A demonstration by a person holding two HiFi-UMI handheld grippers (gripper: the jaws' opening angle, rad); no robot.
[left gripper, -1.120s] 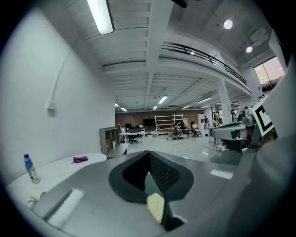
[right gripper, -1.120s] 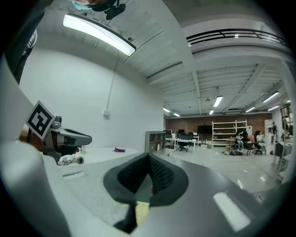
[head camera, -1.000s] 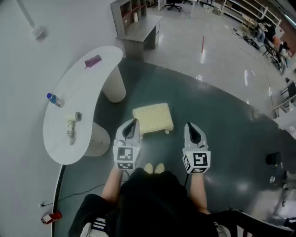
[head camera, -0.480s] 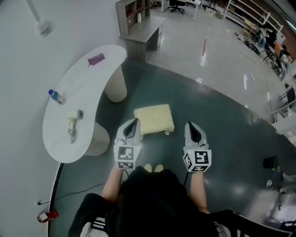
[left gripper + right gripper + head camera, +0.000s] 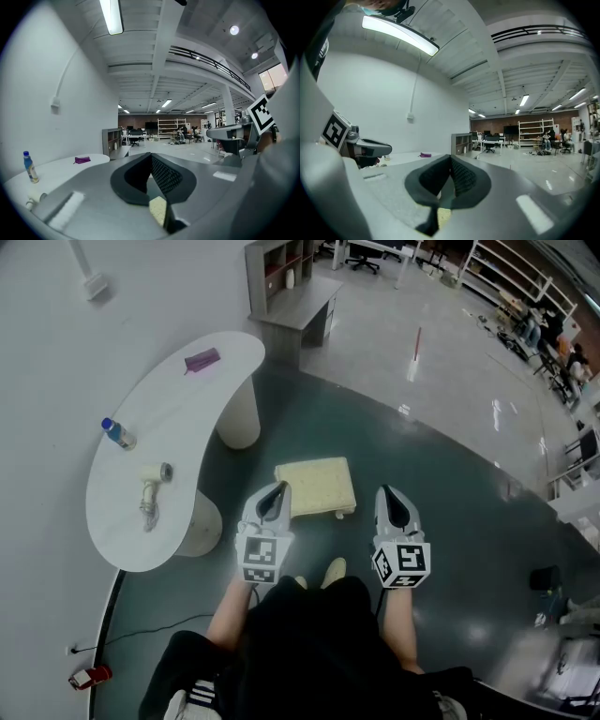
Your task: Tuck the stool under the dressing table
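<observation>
Now the stool [image 5: 314,487], a square with a pale yellow seat, stands on the dark green floor [image 5: 441,474], out in the open. It is near the table [image 5: 178,423] but not under it, off to the right of the table's two round white legs. The table is white and kidney-shaped and sits against the wall. On it are a bottle [image 5: 118,433] with a blue cap, a purple thing [image 5: 202,361] at the far end, and a small white appliance [image 5: 150,493] near the front.

The left gripper [image 5: 277,491] points forward. In the head view its tip overlaps the stool's near left edge, and whether they touch cannot be told. Its jaws are pressed together and pinch nothing. The right gripper [image 5: 388,493] is level with it, just right of the stool, with its jaws also closed and empty. The person's shoe tips [image 5: 333,569] show between the two grippers.

Farther off, a grey shelf unit [image 5: 281,277] stands by the wall beyond the table. A red thing [image 5: 82,677] lies on the floor at the near left.
</observation>
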